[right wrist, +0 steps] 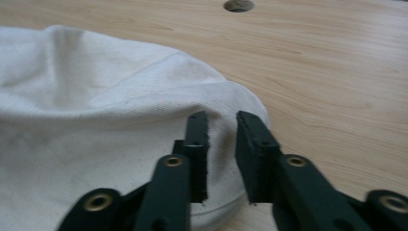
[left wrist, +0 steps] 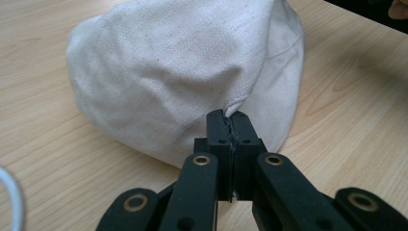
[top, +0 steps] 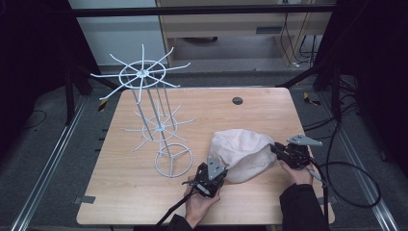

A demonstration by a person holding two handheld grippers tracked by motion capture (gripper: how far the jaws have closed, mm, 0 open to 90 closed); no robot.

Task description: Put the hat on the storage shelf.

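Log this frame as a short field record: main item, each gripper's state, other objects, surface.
main item: cream cloth hat, lying on the table
left gripper: shut on a fold at the hat's edge
right gripper: open, jaws apart at the hat's other edge, no cloth pinched
other objects: white wire rack, standing upright to the left of the hat, apart from it
surface: wooden table, with a round hole near its far edge

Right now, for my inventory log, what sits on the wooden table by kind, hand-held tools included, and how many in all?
White wire tiered rack: 1
Cream cloth cap: 1
Black hand-held tools: 2, left tool and right tool
Total: 4
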